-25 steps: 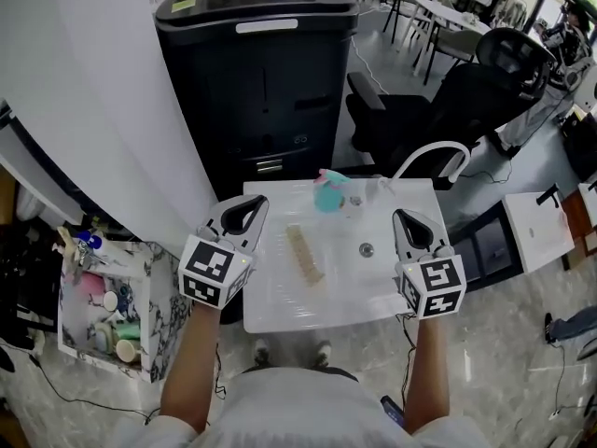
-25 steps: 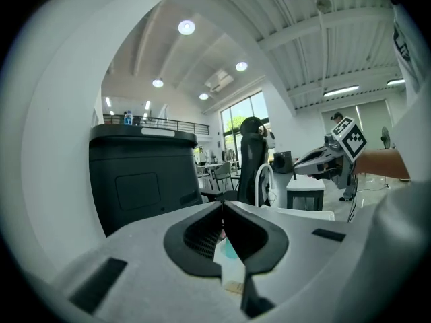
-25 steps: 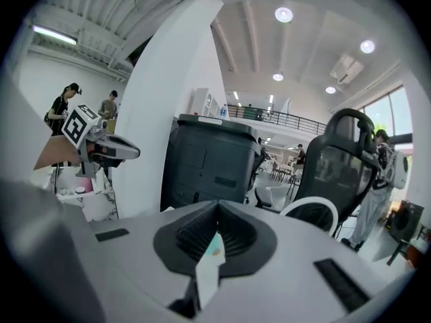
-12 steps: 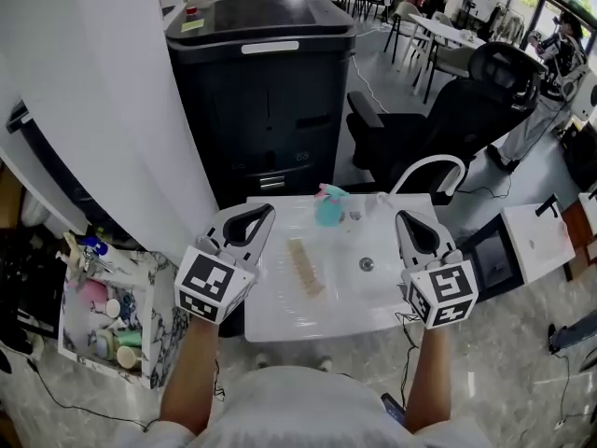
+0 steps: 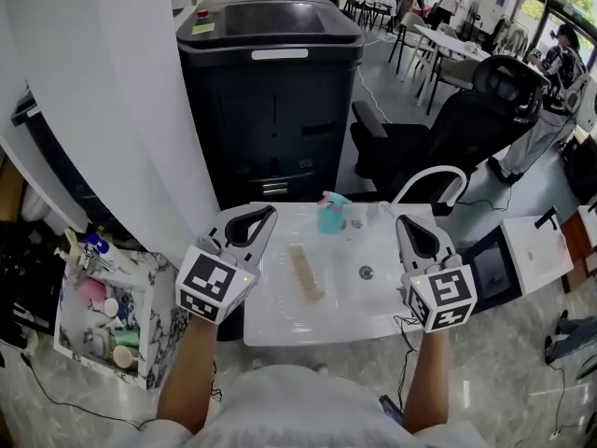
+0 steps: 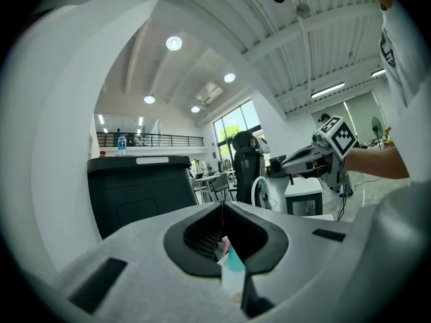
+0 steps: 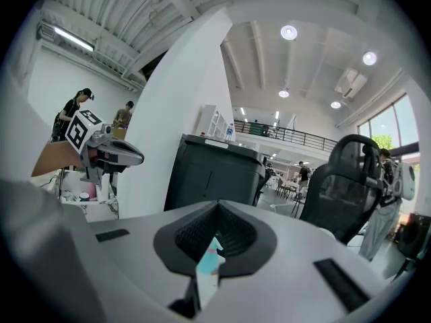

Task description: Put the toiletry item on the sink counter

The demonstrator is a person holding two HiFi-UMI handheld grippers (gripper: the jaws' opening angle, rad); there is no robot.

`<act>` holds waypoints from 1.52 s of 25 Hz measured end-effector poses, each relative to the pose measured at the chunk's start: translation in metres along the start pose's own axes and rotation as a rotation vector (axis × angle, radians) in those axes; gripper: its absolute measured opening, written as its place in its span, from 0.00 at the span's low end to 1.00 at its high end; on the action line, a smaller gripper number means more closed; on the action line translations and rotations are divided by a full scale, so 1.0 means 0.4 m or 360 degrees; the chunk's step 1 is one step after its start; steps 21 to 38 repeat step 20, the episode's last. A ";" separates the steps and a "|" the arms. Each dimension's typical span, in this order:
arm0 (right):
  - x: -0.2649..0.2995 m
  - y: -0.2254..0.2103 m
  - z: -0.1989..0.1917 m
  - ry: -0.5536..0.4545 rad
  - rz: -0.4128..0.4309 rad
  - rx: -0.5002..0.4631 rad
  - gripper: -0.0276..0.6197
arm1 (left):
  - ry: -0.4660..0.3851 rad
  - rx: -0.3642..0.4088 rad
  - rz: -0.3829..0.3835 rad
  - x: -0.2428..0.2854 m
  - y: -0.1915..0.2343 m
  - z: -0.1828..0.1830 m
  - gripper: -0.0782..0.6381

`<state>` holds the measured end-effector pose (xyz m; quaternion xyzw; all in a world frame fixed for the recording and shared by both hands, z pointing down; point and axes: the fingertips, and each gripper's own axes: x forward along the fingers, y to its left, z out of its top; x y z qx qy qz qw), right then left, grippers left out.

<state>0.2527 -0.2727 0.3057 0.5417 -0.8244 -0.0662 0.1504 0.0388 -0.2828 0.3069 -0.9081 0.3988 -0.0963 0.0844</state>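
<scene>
The left gripper (image 5: 264, 215) and the right gripper (image 5: 404, 222) hover over the white sink counter (image 5: 308, 323), each pressed together and empty. On the counter a beige strip (image 5: 305, 273) lies pointing up-frame, with a teal cup (image 5: 330, 215) behind it. The toiletries (image 5: 93, 292) sit in the marbled box (image 5: 160, 329) at lower left, nearest the left gripper.

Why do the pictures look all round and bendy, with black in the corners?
Left gripper view: a wide lens bends the white pillar and leaves black corners. Right gripper view: same bending, plus glare at the ceiling lights. Head view: milder bending; the sink counter looks sharp.
</scene>
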 end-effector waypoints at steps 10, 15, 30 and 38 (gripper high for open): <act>0.022 0.005 -0.021 0.0020 0.0019 0.0019 0.04 | 0.0024 -0.0025 0.0024 0.004 0.024 -0.027 0.13; 0.034 0.012 -0.029 0.0029 0.0027 0.0033 0.04 | 0.0033 -0.0034 0.0016 0.001 0.032 -0.038 0.13; 0.044 0.019 -0.040 0.0028 0.0050 0.0068 0.04 | 0.0044 -0.0054 0.0027 0.001 0.041 -0.055 0.13; 0.044 0.019 -0.040 0.0028 0.0050 0.0068 0.04 | 0.0044 -0.0054 0.0027 0.001 0.041 -0.055 0.13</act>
